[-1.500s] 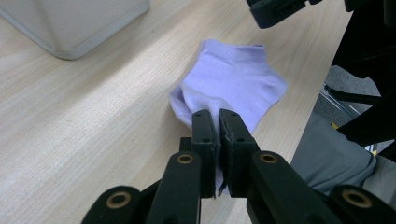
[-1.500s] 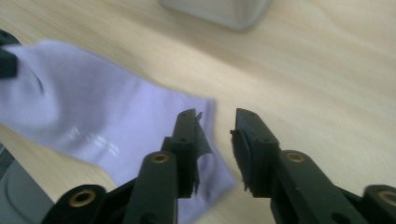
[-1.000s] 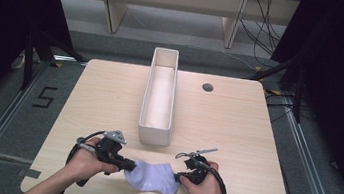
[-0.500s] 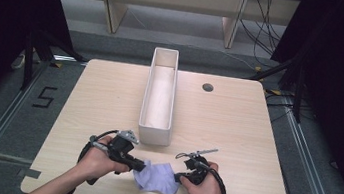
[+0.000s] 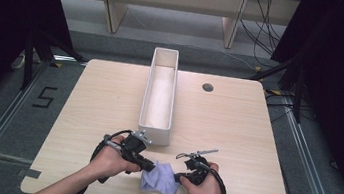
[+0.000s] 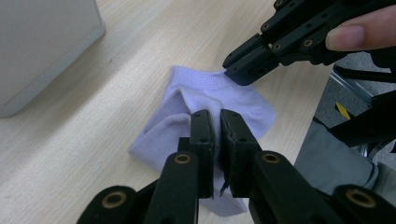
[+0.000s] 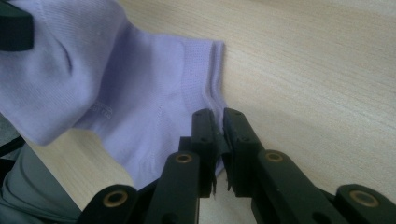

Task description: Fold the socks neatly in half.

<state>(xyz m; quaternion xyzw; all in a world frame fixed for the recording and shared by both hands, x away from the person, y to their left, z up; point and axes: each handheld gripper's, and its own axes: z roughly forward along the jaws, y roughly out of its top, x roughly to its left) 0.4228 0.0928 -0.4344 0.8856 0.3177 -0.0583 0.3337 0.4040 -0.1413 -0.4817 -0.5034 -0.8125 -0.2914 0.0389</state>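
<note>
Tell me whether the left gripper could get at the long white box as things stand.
Probably yes: the white box stands just beyond the left gripper, bare table between, but its fingers are clamped on the sock.

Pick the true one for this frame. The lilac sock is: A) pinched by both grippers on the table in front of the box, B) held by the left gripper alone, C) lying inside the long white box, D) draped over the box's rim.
A: the left gripper and the right gripper each pinch the sock on the table, short of the white box.
</note>
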